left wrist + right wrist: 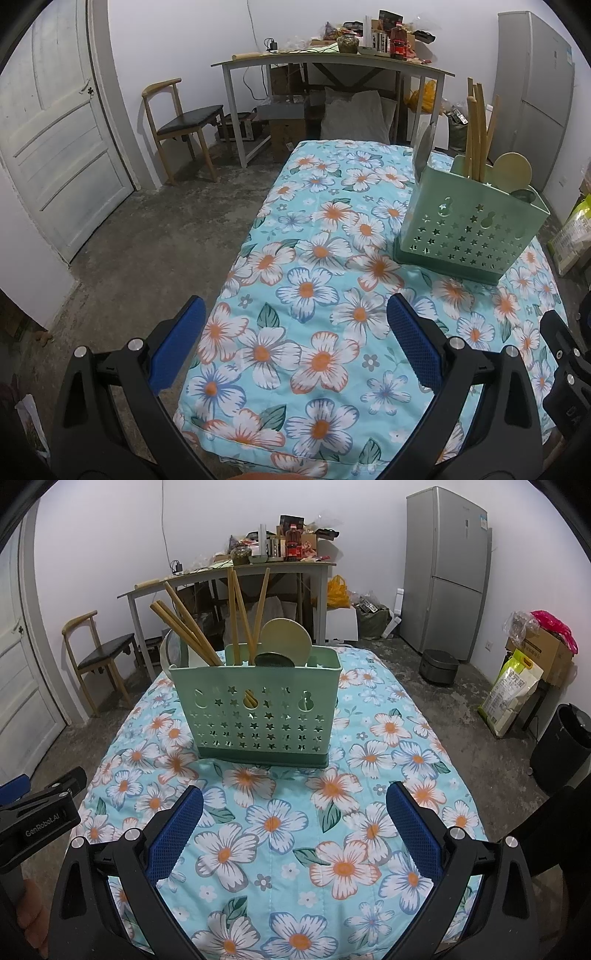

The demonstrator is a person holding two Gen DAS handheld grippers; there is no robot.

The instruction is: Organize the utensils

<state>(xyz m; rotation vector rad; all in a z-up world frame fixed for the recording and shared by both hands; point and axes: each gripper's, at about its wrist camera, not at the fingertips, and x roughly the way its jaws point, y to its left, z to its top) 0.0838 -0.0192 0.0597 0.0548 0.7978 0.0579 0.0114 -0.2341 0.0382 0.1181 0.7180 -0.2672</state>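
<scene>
A pale green utensil holder (255, 709) with star-shaped holes stands upright on the floral tablecloth (280, 834); it shows at the right in the left wrist view (469, 229). Several wooden chopsticks (236, 616) stick up from it, beside a round pale spoon (286, 635), a dark round spoon (275, 660) and a metal utensil (423, 151) at its left end. My right gripper (293, 827) is open, well short of the holder, nothing between its blue pads. My left gripper (295, 343) is open over the cloth's near left part, also empty.
The left gripper's body (37, 819) shows at the right view's left edge. Behind the table stand a cluttered desk (236, 572), a wooden chair (177, 125), a white door (48, 147) and a fridge (447, 572). A dark bin (561, 746), a rice sack (511, 694) and boxes sit to the right.
</scene>
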